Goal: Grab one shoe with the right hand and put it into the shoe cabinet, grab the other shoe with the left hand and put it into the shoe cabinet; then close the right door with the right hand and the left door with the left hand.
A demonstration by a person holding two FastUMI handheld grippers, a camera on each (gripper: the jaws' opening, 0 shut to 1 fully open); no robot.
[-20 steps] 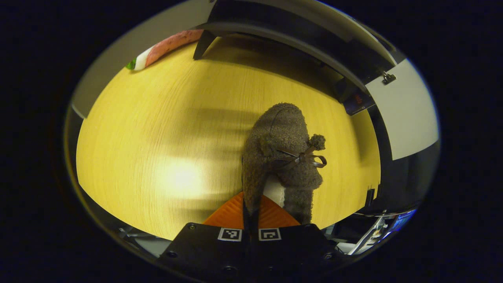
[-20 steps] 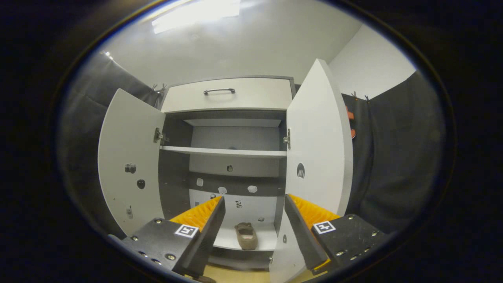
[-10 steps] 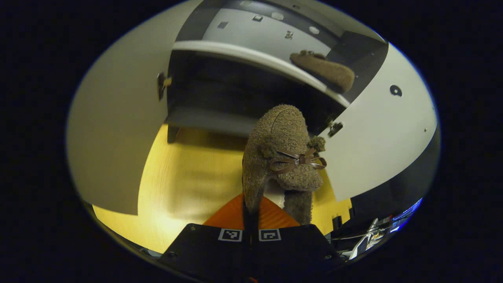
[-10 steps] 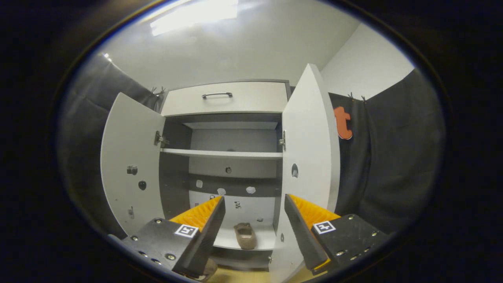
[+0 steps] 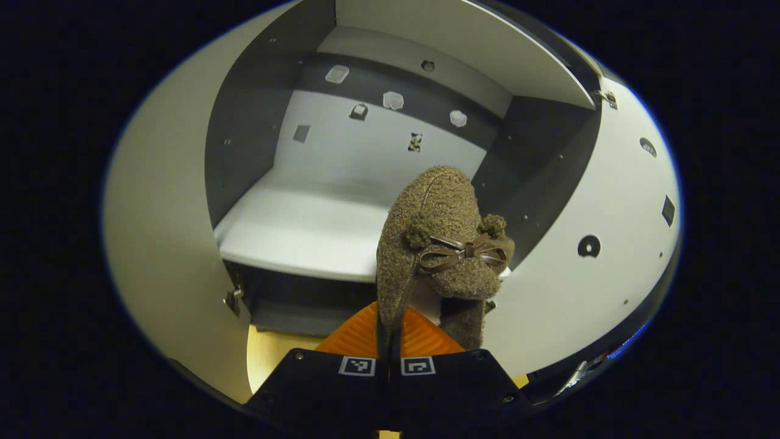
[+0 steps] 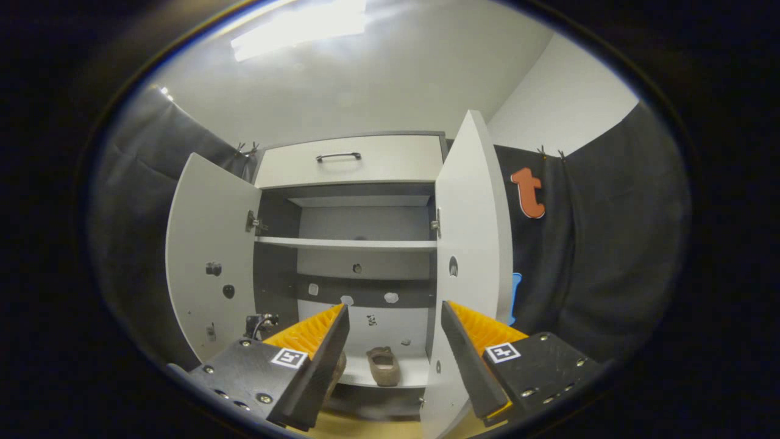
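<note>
Now the left gripper [image 5: 388, 329] pinches the fuzzy shoe [image 5: 442, 244] before the bottom shelf [image 5: 292, 235]; right gripper [image 6: 395, 341] gapes empty (first shoe [image 6: 384, 366] already shelved). Carried low, its toe could catch the shelf's edge.

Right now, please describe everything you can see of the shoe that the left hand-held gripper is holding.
The shoe is a brown, curly fleece slipper with a thin brown ribbon bow and two small pompoms. The left hand-held gripper pinches its edge, so it stands upright, toe away from the camera. It hangs in front of the open cabinet's bottom shelf, not yet set down.
</note>
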